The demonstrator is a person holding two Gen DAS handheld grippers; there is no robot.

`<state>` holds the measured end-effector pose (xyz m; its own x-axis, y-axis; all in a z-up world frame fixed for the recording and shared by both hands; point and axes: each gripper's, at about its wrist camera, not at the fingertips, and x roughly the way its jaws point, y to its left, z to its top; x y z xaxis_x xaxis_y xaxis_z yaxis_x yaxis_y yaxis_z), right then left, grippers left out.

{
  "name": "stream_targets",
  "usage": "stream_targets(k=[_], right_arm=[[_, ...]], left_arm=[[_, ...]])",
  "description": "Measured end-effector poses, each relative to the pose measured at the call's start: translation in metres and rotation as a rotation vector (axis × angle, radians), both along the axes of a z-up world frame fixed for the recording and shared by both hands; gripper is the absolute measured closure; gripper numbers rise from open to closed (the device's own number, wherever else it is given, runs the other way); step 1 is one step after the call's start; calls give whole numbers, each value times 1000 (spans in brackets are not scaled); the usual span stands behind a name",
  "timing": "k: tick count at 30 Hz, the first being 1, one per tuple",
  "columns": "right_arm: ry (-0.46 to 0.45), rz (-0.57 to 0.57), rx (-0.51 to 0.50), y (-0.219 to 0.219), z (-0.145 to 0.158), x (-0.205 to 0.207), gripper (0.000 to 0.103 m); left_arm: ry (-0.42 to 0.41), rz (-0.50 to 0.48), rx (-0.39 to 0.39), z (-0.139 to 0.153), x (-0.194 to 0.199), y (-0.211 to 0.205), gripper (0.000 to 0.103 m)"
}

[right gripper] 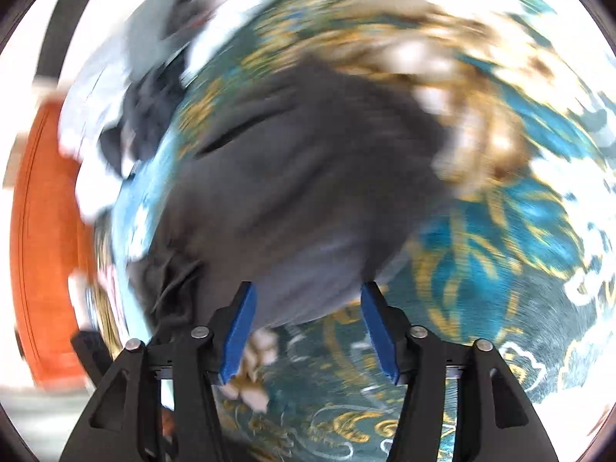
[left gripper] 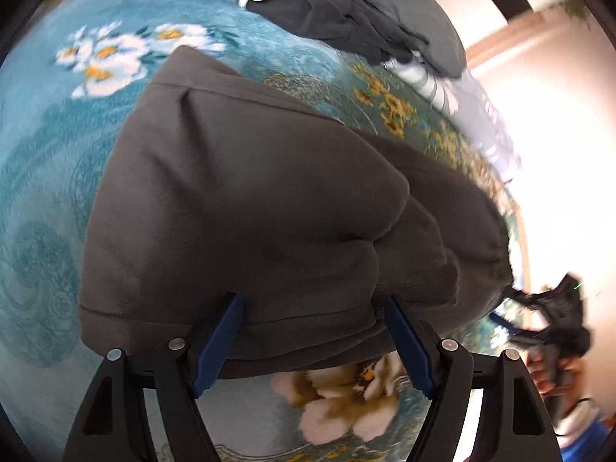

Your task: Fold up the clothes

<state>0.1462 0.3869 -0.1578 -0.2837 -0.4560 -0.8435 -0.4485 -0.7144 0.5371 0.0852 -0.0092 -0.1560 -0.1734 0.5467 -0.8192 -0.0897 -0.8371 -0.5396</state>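
The teal floral bedspread [left gripper: 50,161] covers the whole work surface and serves as the reference for all positions below. In the right wrist view the same bedspread [right gripper: 519,231] is heavily motion-blurred.

The grey-brown garment [left gripper: 238,208] lies on the middle of the bedspread, folded over itself into a thick bundle with a hemmed edge at its near end. In the right wrist view the garment [right gripper: 308,177] appears as a dark blurred mass on the bedspread; fine detail cannot be resolved.

A pile of dark clothes [left gripper: 338,11], with white and grey pieces mixed in, sits at the far edge of the bedspread, well apart from the garment.

The left gripper [left gripper: 313,340] is positioned at the garment's near hem. Its jaws stand wide apart, with the hem between them; no clamping contact is visible.

The right gripper [right gripper: 306,331] is at the garment's near edge over the bedspread. Its jaws are likewise spread wide and hold nothing.
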Motion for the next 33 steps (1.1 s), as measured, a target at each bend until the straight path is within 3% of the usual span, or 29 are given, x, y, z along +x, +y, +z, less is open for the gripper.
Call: stream_targets(k=[5,12,13,14,17,22,25,28,31,33], right_arm=[[57,-219,-66,30,-21,2,37],[37,-376,8,29,-29,-12,33],[32,-383,15,28,-26,-13,36],[31,-388,16,27,-20,-14,48],[63,-366,69,17,6,-18,64],[203,-151,240,-38,78,-39,69],[311,46,370,-100,126,-51,69],[427,247,437,-172,166,-51,69],[512,474,475,-251,183,-50,70],[529,636,544,-304,169,-44,70]], left_arm=[[-16,35,55,4,7,-5,24],[28,108,100,21,10,-28,24],[34,135,116,23,10,-35,24],[39,163,132,25,10,-43,24],[59,254,169,30,10,-69,24],[67,363,193,36,17,-99,24],[79,393,196,41,23,-111,24],[96,421,194,44,28,-121,24],[98,456,206,43,30,-132,24],[87,485,222,41,33,-142,24]])
